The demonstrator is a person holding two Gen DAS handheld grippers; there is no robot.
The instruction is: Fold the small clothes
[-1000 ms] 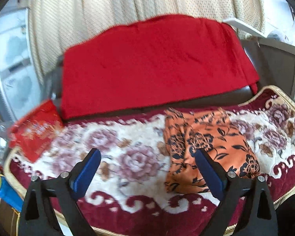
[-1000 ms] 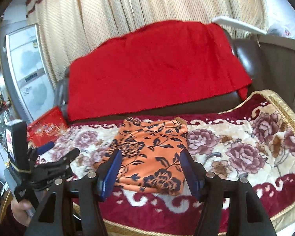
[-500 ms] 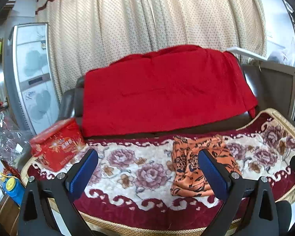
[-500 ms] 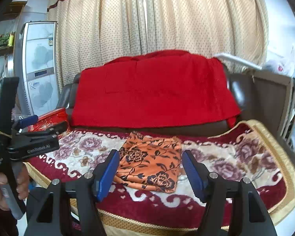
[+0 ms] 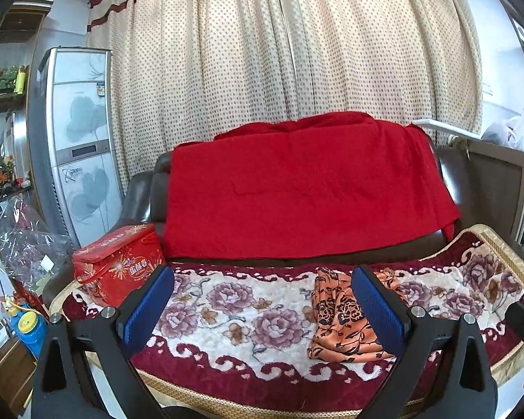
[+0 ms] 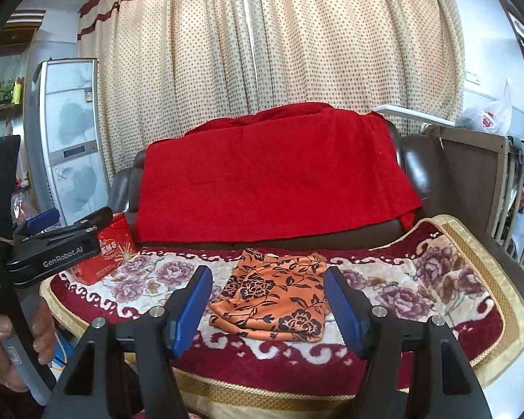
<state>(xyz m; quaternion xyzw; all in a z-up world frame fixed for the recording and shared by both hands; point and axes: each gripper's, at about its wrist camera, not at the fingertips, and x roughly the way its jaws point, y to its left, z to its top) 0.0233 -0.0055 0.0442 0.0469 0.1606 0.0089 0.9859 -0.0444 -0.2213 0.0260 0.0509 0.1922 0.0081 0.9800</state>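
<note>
A folded orange cloth with black flowers [image 6: 272, 295] lies flat on the floral sofa cover [image 6: 419, 293]; it also shows in the left wrist view [image 5: 342, 317], partly behind my right finger. My left gripper [image 5: 262, 307] is open and empty, held back from the sofa, left of the cloth; it also shows from the side in the right wrist view [image 6: 66, 225]. My right gripper [image 6: 267, 303] is open and empty, held back in front of the cloth, with the cloth seen between its fingers.
A red blanket [image 6: 272, 178] drapes the brown sofa back. A red gift box [image 5: 118, 262] stands on the sofa's left end. A tall white appliance [image 5: 80, 139] and clutter stand at left, a crib rail [image 6: 506, 188] at right, a dotted curtain [image 5: 279, 52] behind.
Both grippers have pulled back and up from the sofa. The cloth looks smaller and farther away and lies folded where it was. Both jaws stay open.
</note>
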